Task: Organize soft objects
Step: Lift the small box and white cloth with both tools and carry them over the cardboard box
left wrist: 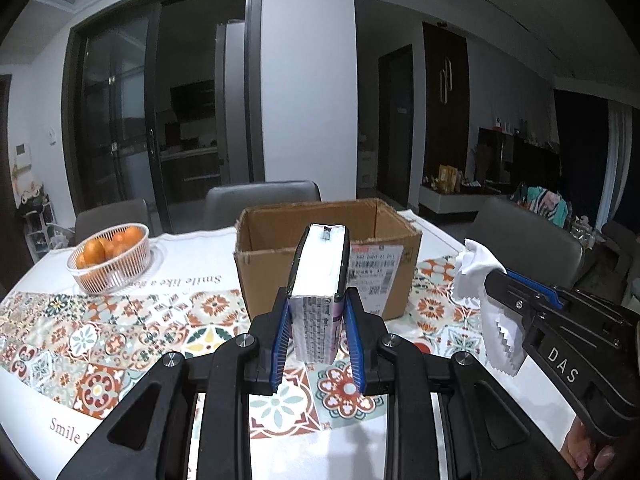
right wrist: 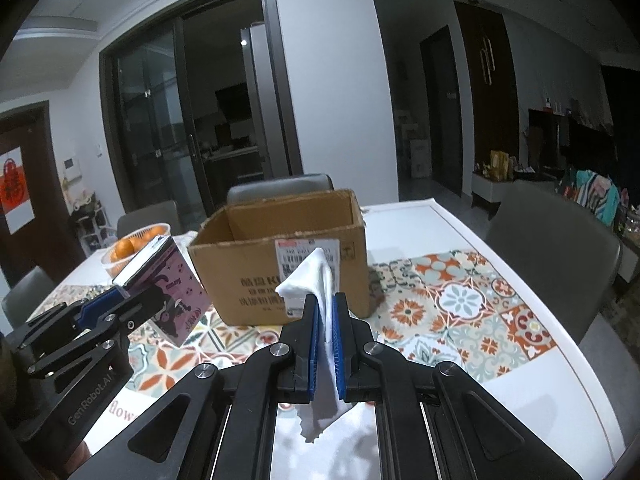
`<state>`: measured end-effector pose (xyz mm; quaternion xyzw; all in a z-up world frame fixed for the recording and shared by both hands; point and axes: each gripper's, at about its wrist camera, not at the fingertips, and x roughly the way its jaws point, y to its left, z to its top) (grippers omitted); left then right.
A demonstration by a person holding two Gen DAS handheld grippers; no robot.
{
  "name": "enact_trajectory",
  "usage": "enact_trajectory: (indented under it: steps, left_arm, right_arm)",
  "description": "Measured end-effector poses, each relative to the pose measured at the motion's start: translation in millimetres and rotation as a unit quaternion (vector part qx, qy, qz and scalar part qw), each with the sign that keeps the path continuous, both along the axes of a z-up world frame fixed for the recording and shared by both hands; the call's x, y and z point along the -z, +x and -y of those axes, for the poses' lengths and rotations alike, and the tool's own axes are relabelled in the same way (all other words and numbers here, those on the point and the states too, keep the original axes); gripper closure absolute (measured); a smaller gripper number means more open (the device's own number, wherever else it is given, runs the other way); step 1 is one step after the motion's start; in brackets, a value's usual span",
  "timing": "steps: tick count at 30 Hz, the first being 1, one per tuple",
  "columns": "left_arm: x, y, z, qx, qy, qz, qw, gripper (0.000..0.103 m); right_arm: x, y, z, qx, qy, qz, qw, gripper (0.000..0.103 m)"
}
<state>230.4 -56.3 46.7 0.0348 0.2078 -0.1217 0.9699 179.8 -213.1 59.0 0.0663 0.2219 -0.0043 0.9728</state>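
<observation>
Box ahead of both grippers, open top up, on patterned tablecloth. Left gripper clamped on tissue pack, long axis pointing forward at box, held above table short of near wall. Right gripper pinched on white cloth, cloth drooping below fingers. Left looks nearer box; both loads need lift over rim, judging by height.

Table: patterned runner, box, basket.
</observation>
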Motion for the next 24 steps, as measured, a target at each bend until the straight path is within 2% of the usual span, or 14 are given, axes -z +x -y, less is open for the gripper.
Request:
enact_trajectory:
  steps: [14, 24]
  left_arm:
    - [-29.9, 13.7, -8.6, -0.014, -0.005, 0.052, 0.9985, 0.077]
    - [-45.1, 36.4, -11.7, -0.021, -0.013, 0.071, 0.9971, 0.077]
  right_arm:
    - [-34.4, 12.7, -2.5, -0.005, -0.01, 0.052, 0.999, 0.095]
    - [-55.8, 31.8, -7.8, -0.011, -0.028, 0.088, 0.996, 0.095]
